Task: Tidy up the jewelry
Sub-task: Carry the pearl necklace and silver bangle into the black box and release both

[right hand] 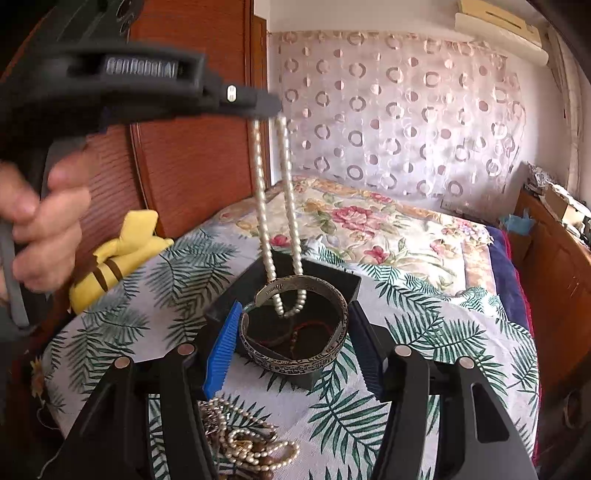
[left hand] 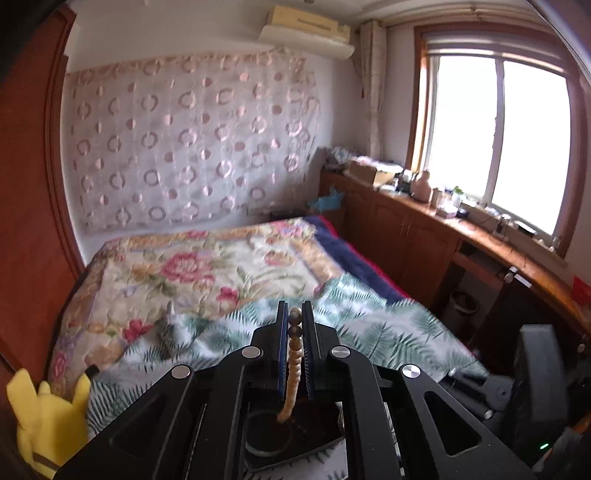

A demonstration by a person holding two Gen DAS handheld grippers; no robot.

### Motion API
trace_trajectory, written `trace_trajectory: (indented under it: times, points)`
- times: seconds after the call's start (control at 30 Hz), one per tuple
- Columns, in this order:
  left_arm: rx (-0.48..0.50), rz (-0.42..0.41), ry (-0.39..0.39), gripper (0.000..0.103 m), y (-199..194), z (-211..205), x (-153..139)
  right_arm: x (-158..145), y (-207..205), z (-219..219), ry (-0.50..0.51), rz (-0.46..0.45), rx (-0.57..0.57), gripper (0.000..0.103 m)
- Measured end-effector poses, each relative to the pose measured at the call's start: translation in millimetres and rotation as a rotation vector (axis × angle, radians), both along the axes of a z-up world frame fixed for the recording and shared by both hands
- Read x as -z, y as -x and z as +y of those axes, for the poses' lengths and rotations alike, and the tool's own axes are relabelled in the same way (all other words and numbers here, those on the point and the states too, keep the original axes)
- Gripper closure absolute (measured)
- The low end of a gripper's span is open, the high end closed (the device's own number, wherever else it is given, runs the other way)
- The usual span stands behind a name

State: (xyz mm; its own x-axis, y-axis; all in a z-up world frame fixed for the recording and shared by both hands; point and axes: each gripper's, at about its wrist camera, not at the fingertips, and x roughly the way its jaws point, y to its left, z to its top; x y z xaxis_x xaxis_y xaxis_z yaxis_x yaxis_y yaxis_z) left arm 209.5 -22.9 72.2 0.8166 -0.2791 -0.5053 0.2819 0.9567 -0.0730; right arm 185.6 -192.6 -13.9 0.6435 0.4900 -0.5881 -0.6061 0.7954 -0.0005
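Pearl necklace [right hand: 280,221] hangs as a long vertical loop from the left gripper [right hand: 266,105], pinched tight, its bottom directly over the black box [right hand: 332,275] with the silver bangle [right hand: 295,332]; right gripper [right hand: 291,347] stands spread around the bangle without touching it.

Daylight poured through a wood-framed window [left hand: 495,140] above a long cluttered wooden cabinet [left hand: 413,229]. A circle-patterned curtain [left hand: 184,140] covered the wall behind the floral-quilted bed [left hand: 192,273], beneath an air conditioner [left hand: 306,31].

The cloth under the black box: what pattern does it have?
Green palm fronds on white cloth; right wrist view.
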Motion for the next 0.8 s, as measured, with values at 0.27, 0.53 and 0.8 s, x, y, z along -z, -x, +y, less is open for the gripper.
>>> trace_trajectory:
  times: [0.27,0.53,0.8]
  points:
    - [-0.038,0.126,0.021,0.096,-15.2,15.8,73.4,31.9,-27.9,21.7,0.014,0.064,-0.011,0.042]
    - [-0.077,0.100,0.001,0.068,-0.7,31.8,85.0,47.3,-41.4,29.7,0.030,0.097,-0.037,0.042]
    - [-0.074,0.096,0.012,0.046,26.5,41.3,92.8,53.0,-48.7,30.8,0.020,0.113,-0.030,0.042]
